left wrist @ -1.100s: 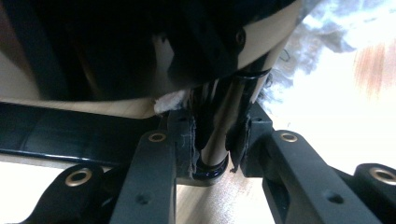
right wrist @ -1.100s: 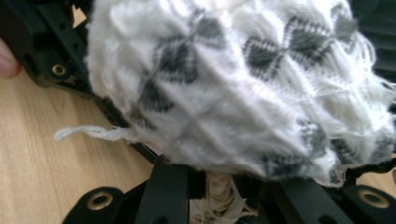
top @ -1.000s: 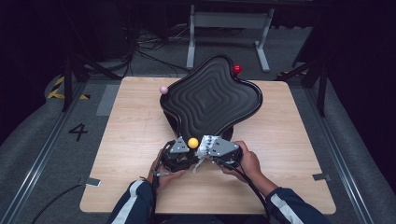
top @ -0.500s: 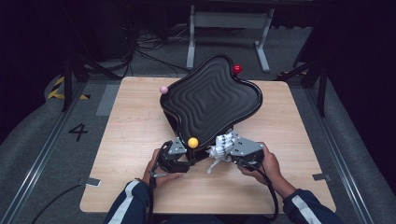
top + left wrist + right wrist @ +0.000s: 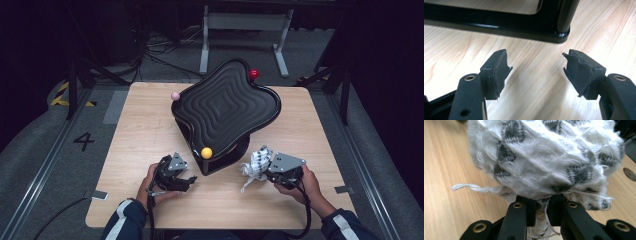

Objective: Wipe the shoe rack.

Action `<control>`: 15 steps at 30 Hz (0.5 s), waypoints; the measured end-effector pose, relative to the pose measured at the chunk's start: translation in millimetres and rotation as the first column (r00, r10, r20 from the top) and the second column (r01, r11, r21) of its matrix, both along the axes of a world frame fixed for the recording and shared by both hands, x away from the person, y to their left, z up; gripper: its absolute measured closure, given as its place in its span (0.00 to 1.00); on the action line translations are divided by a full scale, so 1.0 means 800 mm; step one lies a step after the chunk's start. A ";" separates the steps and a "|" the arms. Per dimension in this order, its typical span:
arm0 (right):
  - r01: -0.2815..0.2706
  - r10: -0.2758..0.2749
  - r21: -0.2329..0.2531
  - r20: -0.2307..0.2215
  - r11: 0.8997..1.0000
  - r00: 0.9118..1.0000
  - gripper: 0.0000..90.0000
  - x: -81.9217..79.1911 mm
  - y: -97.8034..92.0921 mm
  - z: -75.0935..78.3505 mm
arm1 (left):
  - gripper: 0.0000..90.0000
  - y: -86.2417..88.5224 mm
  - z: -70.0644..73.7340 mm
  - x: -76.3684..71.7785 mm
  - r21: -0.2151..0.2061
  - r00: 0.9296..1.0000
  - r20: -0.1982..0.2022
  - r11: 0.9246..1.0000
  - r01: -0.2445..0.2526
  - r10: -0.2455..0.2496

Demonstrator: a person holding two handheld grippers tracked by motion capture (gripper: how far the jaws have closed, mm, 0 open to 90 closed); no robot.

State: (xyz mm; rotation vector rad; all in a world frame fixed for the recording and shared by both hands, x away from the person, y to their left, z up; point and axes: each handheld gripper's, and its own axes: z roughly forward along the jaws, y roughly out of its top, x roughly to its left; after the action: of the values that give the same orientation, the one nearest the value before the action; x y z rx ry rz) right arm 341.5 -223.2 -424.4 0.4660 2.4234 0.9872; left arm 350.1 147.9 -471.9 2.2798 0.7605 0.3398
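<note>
**Right claw's got the cloth, left one's empty**

Right gripper (image 5: pixel 260 169) is clamped tight on a bunched-up white and grey knitted cloth (image 5: pixel 544 157). In the right gripper view the jaws sit nearly together with fabric and loose threads pinched between them, and one frayed strand (image 5: pixel 471 187) dangles off to the side. It's over the desk (image 5: pixel 150 125) near the front edge, right of the middle.

Left gripper (image 5: pixel 189 179) has its jaws spread wide with nothing between them, just bare wood. It's near the front edge too, left of the middle.

Between and just behind them stands a wavy black tray (image 5: pixel 225 107) on a black base (image 5: pixel 499 22), with a yellow ball (image 5: pixel 206 152), pink ball (image 5: pixel 175 95) and red ball (image 5: pixel 254 74) on its rim.
</note>
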 end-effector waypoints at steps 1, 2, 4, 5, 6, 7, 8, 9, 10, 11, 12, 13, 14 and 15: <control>-0.013 0.013 0.005 -0.015 1.000 1.000 0.88 -0.005 -0.002 -0.003 | 0.36 0.005 -0.001 -0.004 0.014 1.000 -0.003 1.000 -0.009 0.009; -0.013 0.013 0.005 -0.015 1.000 1.000 0.88 -0.005 -0.002 -0.003 | 0.36 0.005 -0.001 -0.004 0.014 1.000 -0.003 1.000 -0.009 0.009; -0.037 0.037 0.004 -0.021 0.999 0.999 0.88 -0.012 -0.002 -0.005 | 0.36 0.013 -0.003 -0.008 0.022 1.000 -0.008 1.000 -0.010 0.011; -0.048 0.049 0.003 -0.020 0.999 0.999 0.88 -0.014 -0.001 -0.006 | 0.35 0.018 -0.004 -0.010 0.016 1.000 -0.009 1.000 -0.017 0.017; -0.060 0.061 0.009 -0.027 0.998 0.998 0.87 -0.018 0.000 -0.007 | 0.34 0.020 -0.005 -0.012 0.015 1.000 -0.017 1.000 -0.026 0.026; -0.070 0.071 0.014 -0.037 0.997 0.997 0.87 -0.021 0.001 -0.007 | 0.34 0.024 -0.006 -0.013 0.015 0.999 -0.021 0.999 -0.031 0.031; -0.091 0.091 0.016 -0.043 0.996 0.995 0.87 -0.024 0.003 -0.009 | 0.34 0.029 -0.007 -0.015 0.016 0.999 -0.022 0.999 -0.034 0.035; -0.106 0.106 0.016 -0.055 0.994 0.993 0.87 -0.027 0.005 -0.011 | 0.33 0.033 -0.007 -0.017 0.009 0.999 -0.023 0.999 -0.045 0.045; -0.120 0.120 0.007 -0.061 0.993 0.991 0.87 -0.031 0.009 -0.014 | 0.33 0.037 -0.007 -0.018 0.016 0.998 -0.024 0.998 -0.053 0.053; -0.135 0.135 0.002 -0.068 0.991 0.989 0.87 -0.033 0.012 -0.016 | 0.33 0.039 -0.008 -0.020 0.009 0.998 -0.023 0.998 -0.061 0.061; -0.147 0.146 -0.005 -0.073 0.989 0.987 0.87 -0.036 0.015 -0.018 | 0.33 0.042 -0.008 -0.022 0.003 0.997 -0.032 0.998 -0.068 0.068; -0.160 0.159 -0.012 -0.074 0.987 0.985 0.87 -0.038 0.019 -0.019 | 0.32 0.045 -0.008 -0.022 0.004 0.998 -0.026 0.998 -0.064 0.065; -0.166 0.165 -0.015 -0.077 0.986 0.983 0.87 -0.039 0.021 -0.021 | 0.32 0.048 -0.008 -0.023 0.006 0.997 -0.034 0.998 -0.067 0.068; -0.176 0.174 -0.011 -0.086 0.984 0.981 0.86 -0.041 0.023 -0.022 | 0.31 0.052 -0.009 -0.025 0.001 0.997 -0.031 0.997 -0.076 0.076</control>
State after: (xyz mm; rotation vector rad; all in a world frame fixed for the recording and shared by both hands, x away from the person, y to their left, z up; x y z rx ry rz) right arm 308.7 -204.4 -442.1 0.2972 2.5831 1.0353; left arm 330.5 189.2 -478.8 2.2652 0.8649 0.3402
